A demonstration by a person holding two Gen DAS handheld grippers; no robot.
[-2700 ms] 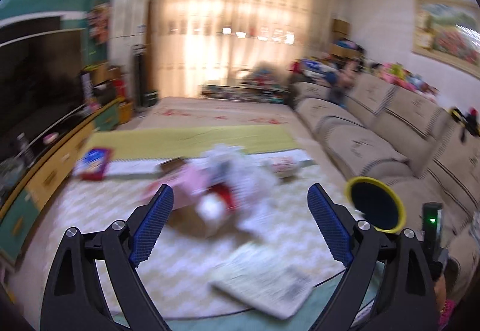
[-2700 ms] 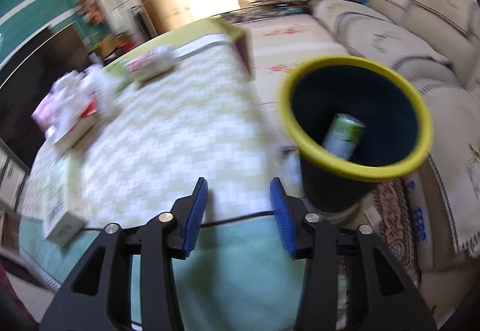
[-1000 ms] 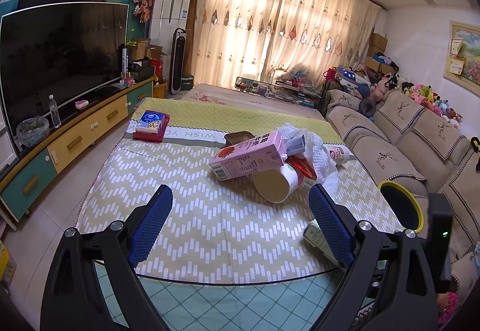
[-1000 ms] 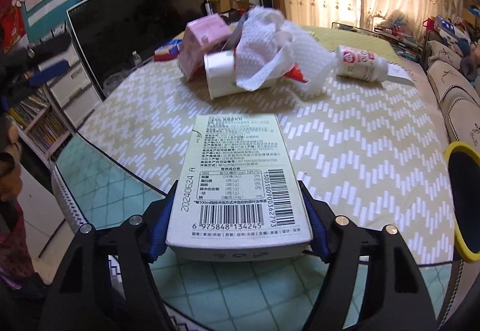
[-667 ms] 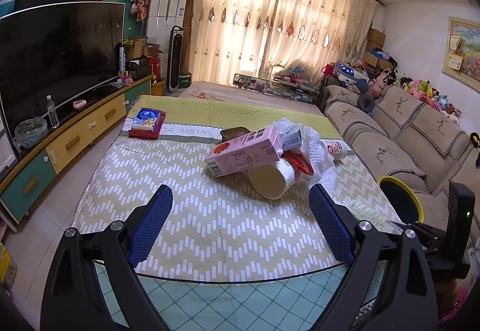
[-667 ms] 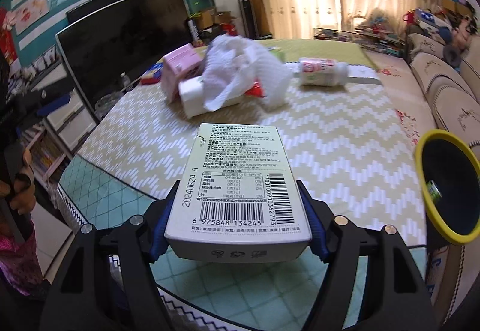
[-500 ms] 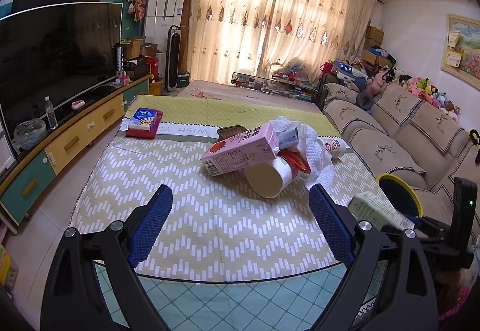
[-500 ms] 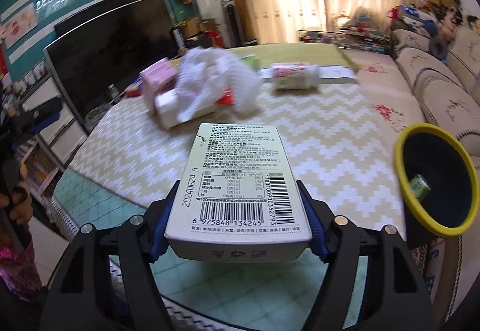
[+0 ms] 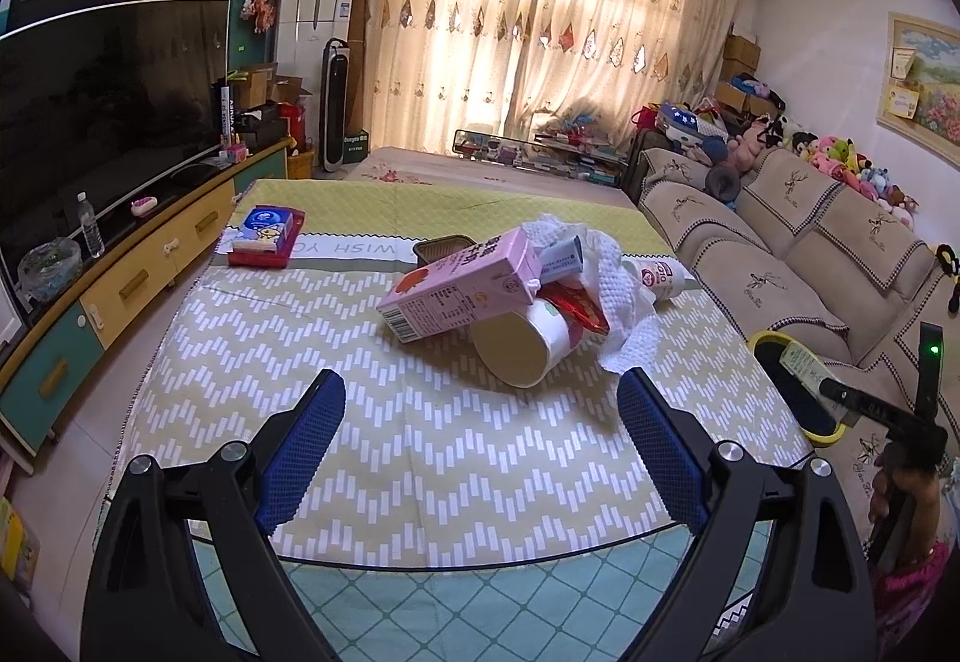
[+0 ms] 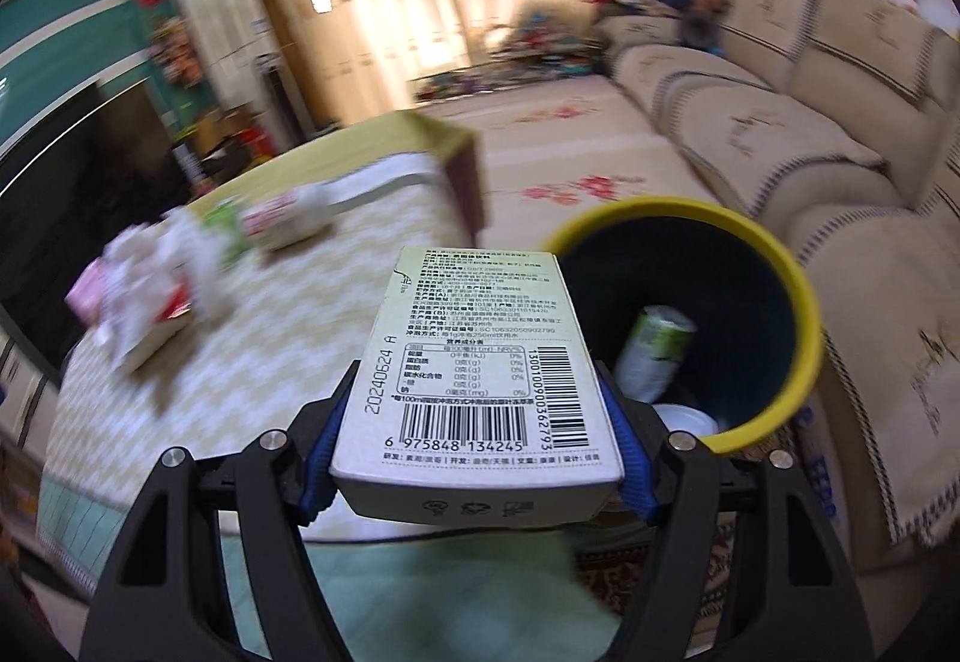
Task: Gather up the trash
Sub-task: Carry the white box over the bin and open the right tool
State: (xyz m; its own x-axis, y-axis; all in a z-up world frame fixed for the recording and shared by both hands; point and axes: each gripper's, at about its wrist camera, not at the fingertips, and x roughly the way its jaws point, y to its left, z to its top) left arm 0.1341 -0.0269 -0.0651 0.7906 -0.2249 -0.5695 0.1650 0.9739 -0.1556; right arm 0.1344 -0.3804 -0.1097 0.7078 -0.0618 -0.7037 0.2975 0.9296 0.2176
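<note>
The bench (image 9: 384, 458) carried a cloth of olive and white zigzag, with a plain green band and a grey lettered strip at its far end; pale teal glass with a diamond grid showed along the near edge. Near the middle lay a heap of trash: a pink milk carton (image 9: 462, 284) tilted across a paper cup (image 9: 522, 347) lying on its side, a crumpled white paper towel (image 9: 612, 284) behind them, and a small white bottle (image 9: 660, 275) on its side at the right. A tissue pack (image 9: 264, 236) sat at the far left corner.

The left claw (image 9: 480, 446) hung wide and empty over the near edge. The right claw (image 10: 474, 458) was clamped on a pale drink carton (image 10: 480, 362), barcode side up, held just left of the yellow-rimmed bin (image 10: 804, 326), which stood on the floor between bench and sofa. Inside the bin lay a green and white can (image 10: 657, 356). From the left wrist view the same carton (image 9: 801, 365) showed over the bin's mouth (image 9: 765, 341).

A dark television (image 9: 102, 104) on a yellow and teal cabinet (image 9: 144, 266) lined the left wall. Lit, patterned curtains (image 9: 540, 38) filled the far wall. A beige sofa (image 9: 780, 254) with soft toys (image 9: 834, 158) on its back ran along the right.
</note>
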